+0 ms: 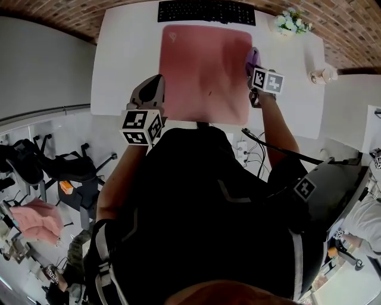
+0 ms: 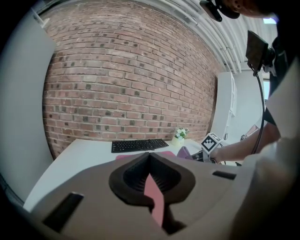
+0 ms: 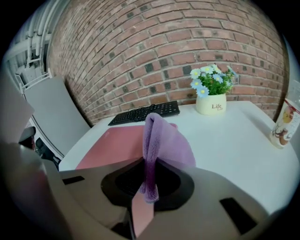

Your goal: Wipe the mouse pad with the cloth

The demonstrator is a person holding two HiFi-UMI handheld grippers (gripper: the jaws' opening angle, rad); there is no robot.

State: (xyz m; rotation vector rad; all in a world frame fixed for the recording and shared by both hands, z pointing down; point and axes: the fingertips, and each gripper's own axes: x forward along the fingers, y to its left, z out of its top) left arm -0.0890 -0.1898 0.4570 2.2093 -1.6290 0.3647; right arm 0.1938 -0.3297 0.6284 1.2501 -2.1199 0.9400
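Pink mouse pad [image 1: 205, 71] lying flat on a white desk [image 1: 125, 53]. Far edge just beside a black keyboard [image 1: 206, 12], near edge at the desk's front by the person's body. Looks pretty much square from the head view, so can't really call a long axis. Small pale logo in the far-left corner, keyboard end.

Right gripper [image 3: 146, 185] clamped on a purple cloth [image 3: 161, 140]. Pinched tight between the jaws as a folded strip, long axis running straight out along them, fold ridge standing up and pointing toward the keyboard and the brick wall [image 3: 164, 47], looser part flopped off to the right. From the head view, sitting over the pad's right edge, toward the keyboard end. Can't tell whether actually touching the pad or just above it.

Left gripper [image 1: 156, 83] parked at the pad's left edge, nearer the front corner. Jaws drawn almost together, only a thin slit, nothing gripped, just pad pink showing through the gap.

Off to the right on the desk: a little flower pot [image 3: 211, 101] and a cup [image 3: 285, 124], both well apart from the pad.
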